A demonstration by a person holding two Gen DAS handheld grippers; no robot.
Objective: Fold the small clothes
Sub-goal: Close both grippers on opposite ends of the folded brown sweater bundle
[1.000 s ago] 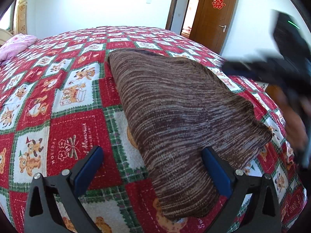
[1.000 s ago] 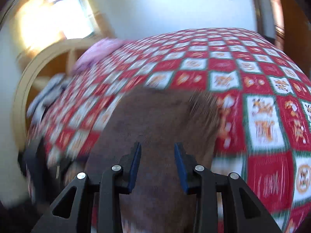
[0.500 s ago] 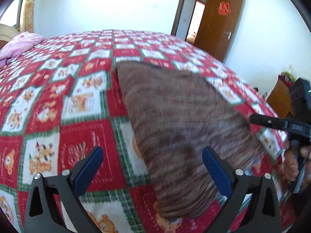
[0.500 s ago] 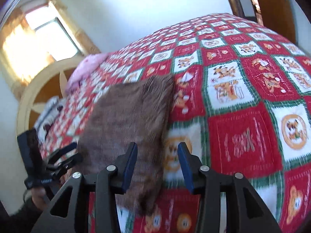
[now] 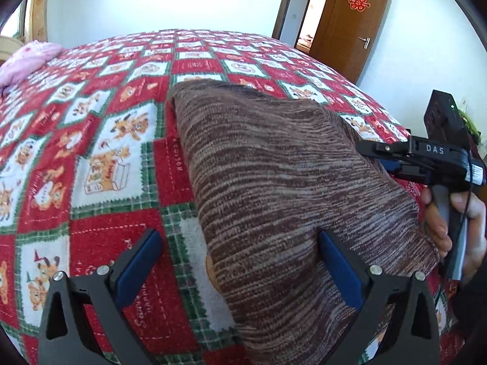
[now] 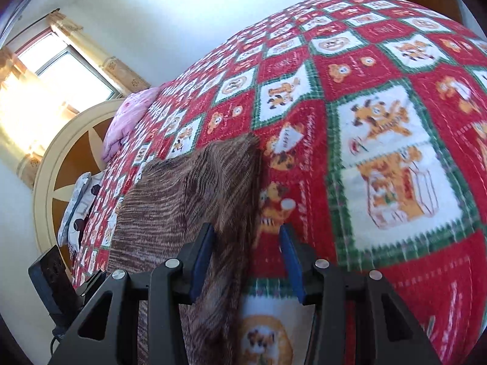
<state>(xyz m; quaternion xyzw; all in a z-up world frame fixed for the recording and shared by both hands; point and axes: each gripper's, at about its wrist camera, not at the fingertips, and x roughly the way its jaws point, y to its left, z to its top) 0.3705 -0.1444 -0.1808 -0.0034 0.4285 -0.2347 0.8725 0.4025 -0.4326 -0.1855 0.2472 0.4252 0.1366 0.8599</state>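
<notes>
A brown striped knit garment (image 5: 274, 182) lies folded on the red patchwork bed cover (image 5: 91, 158). My left gripper (image 5: 239, 261) stands wide open over its near corner; the right finger rests on the knit, the left one hangs over bare cover. In the right wrist view the garment (image 6: 188, 200) runs down the left side, and its edge passes between the fingers of my right gripper (image 6: 246, 255), which is open with the pads clear of the cloth. From the left wrist view, a hand holds that right gripper (image 5: 374, 155) at the garment's far right edge.
A pink quilt (image 6: 131, 115) lies by the round headboard (image 6: 61, 164), with a grey patterned cloth (image 6: 76, 210) below it. A brown door (image 5: 356, 21) stands open behind the bed. The black body of the left gripper (image 6: 51, 276) shows at the lower left.
My right gripper has dropped from above the garment to its edge, rolled, and its jaws have widened a little. The left gripper has shifted slightly and stays open.
</notes>
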